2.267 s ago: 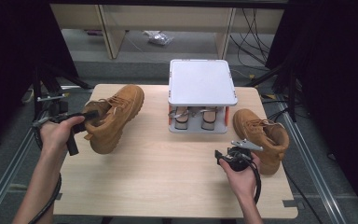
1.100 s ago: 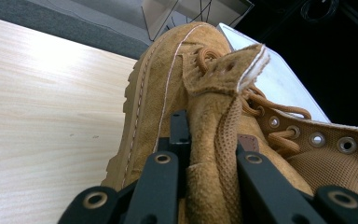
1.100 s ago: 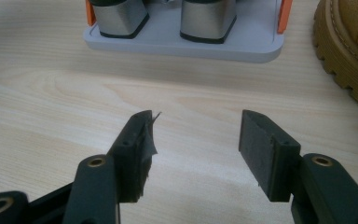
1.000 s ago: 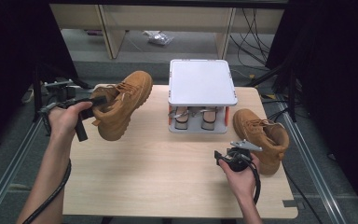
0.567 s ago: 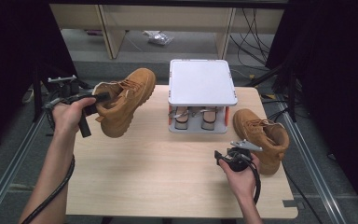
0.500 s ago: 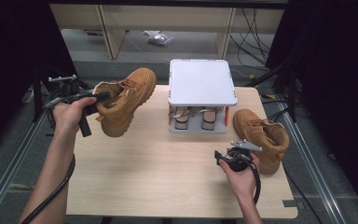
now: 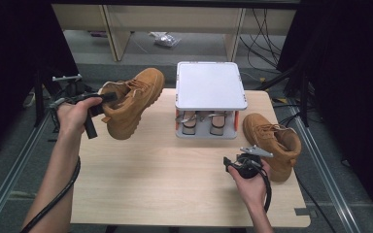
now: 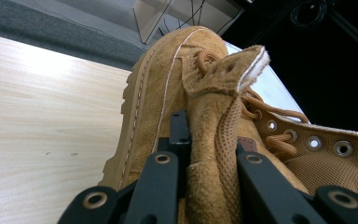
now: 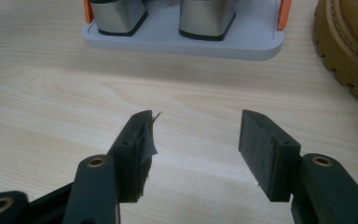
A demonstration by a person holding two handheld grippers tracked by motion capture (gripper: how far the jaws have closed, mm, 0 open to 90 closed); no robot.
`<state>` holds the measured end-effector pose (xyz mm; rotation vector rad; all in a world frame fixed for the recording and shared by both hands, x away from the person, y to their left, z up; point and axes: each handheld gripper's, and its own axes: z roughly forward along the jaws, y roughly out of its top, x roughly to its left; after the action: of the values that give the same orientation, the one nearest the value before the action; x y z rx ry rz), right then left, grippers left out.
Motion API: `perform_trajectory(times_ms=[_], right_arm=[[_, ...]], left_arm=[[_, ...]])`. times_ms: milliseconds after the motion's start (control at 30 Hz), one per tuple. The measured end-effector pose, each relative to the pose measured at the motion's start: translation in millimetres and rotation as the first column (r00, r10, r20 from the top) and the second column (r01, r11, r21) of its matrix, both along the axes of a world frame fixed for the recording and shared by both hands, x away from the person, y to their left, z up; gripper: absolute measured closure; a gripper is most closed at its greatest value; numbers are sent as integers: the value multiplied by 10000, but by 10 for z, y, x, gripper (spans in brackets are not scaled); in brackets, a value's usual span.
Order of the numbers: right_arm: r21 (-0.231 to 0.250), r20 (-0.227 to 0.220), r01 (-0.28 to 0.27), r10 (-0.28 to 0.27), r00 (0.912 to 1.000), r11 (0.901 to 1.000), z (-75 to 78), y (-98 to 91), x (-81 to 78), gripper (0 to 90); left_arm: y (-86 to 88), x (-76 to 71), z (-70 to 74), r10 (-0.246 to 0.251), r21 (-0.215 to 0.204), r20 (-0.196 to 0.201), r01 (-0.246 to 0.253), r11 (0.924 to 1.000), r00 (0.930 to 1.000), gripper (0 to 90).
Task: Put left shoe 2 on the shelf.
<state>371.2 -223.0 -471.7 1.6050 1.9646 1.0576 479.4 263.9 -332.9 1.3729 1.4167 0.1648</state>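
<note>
A raised stand [image 7: 211, 86] is set at the far middle of the worktop [image 7: 165, 179], and two small blocks [image 7: 190, 122] are lodged side by side under its top plate, on its base. A boot [image 7: 132, 102] is held clear of the worktop to the left of the stand, clamped at its collar by the left hand-held gripper [image 7: 103, 101]. A second boot [image 7: 272, 141] is laid on the worktop to the right of the stand, at the right edge. The right hand-held gripper [image 7: 245, 162] is found just left of that boot and nearer than the stand, its jaws apart over bare worktop. A shelf unit [image 7: 175, 22] is seen beyond the far edge.
</note>
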Motion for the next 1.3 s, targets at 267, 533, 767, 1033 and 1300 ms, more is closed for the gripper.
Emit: perform_trajectory(times_ms=[267, 533, 767, 1033, 1300], right_arm=[[6, 5, 2, -2, 10000, 10000, -2, -1, -1, 459], [33, 11, 28, -28, 10000, 10000, -4, -6, 0, 459], [75, 75, -28, 27, 10000, 10000, -19, -10, 8, 459], [11, 66, 48, -48, 10000, 10000, -12, -10, 2, 459], [39, 41, -6, 6, 10000, 10000, -27, -7, 6, 459]], left_arm=[[-26, 27, 60, -5, -55, 78, 5, 10000, 10000, 825], [-52, 72, 129, -11, -127, 161, 13, 9999, 9999, 825], [-73, 105, 169, -42, -199, 202, 46, 9998, 9998, 825], [-112, 132, 210, -101, -261, 256, 108, 9996, 9996, 825], [-146, 171, 243, -169, -359, 292, 179, 9992, 9994, 825]])
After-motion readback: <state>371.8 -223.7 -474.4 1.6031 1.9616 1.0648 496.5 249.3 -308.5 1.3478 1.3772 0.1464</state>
